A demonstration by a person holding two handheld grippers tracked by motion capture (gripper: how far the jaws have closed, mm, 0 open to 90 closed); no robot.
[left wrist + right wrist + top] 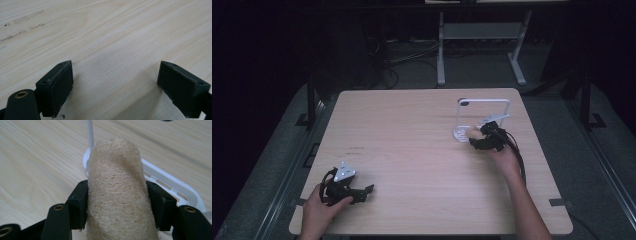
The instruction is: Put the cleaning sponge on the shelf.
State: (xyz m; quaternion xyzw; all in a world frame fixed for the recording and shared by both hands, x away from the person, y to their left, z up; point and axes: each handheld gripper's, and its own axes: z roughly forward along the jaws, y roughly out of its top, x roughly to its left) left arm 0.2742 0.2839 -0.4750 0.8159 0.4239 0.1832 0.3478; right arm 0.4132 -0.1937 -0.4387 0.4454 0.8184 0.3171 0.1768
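Observation:
A tan fibrous loofah roll [117,192] is clamped between the two black jaws of my right gripper [117,206], which is shut on it. In the high view that gripper [479,136] holds the loofah [472,132] over the base of a white wire stand [482,103] at the table's right. The stand's white base [175,187] and thin post [89,132] lie just behind the roll. My left gripper [367,191] rests near the front left of the table, and its jaws [116,87] stand wide apart over bare wood.
The light wooden table [412,150] has faint dark marks [354,149] left of centre. Beyond its far edge stand white desk legs [441,50] and cables on the floor. Dark frame rails run along both sides.

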